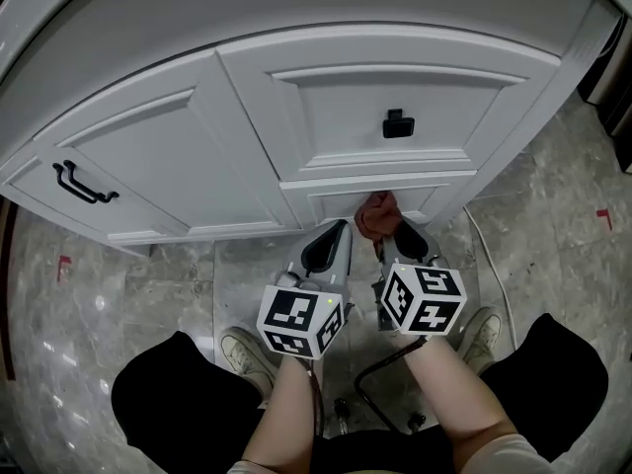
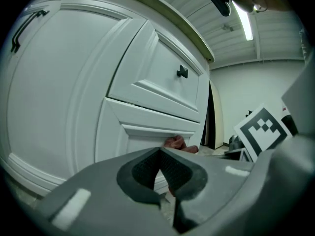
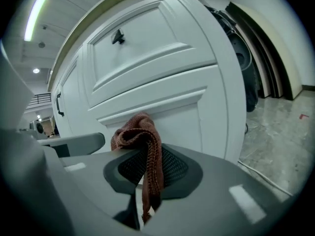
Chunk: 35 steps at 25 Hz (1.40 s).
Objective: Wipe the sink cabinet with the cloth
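Note:
The white sink cabinet (image 1: 326, 117) fills the upper head view, with a door at the left and drawer fronts at the right. My right gripper (image 1: 397, 229) is shut on a reddish-brown cloth (image 1: 376, 213), whose bunched end touches the low panel (image 1: 341, 201) under the knobbed drawer. In the right gripper view the cloth (image 3: 143, 132) hangs down between the pads. My left gripper (image 1: 334, 231) sits just left of it, shut and holding nothing, tips close to the same panel. From the left gripper (image 2: 160, 154) view the cloth (image 2: 176, 142) peeks out beyond the jaws.
A black knob (image 1: 397, 123) sits on the upper drawer and a black bar handle (image 1: 84, 184) on the left door. The marble floor (image 1: 148, 294) holds a white cable (image 1: 491, 255) at the right. The person's shoes (image 1: 242, 354) and knees are below the grippers.

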{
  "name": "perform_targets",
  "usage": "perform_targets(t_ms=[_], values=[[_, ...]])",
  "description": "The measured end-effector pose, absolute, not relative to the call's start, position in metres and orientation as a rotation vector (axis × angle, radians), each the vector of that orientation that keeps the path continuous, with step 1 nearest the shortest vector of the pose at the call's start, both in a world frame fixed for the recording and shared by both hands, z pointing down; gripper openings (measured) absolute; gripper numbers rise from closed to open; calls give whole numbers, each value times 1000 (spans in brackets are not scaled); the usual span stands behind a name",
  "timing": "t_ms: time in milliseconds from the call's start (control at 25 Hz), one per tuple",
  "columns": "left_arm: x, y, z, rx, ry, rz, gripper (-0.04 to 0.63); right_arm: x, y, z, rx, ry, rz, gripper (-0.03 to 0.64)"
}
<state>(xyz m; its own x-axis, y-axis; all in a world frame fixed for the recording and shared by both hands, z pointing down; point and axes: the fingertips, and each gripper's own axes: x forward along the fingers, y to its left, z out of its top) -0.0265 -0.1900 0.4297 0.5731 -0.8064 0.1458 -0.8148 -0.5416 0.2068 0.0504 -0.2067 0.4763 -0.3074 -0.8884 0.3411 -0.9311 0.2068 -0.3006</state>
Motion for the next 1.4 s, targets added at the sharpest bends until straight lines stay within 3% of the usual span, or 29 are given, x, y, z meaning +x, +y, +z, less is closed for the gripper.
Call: perform_targets(t_ms=[560, 1400], values=[[-5, -196, 446, 2558, -1307, 102, 0, 80, -230, 497, 1848, -2363, 814, 92], [33, -190, 456, 2560, -1257, 107, 0, 208, -219, 496, 2184, -2141, 845, 91]])
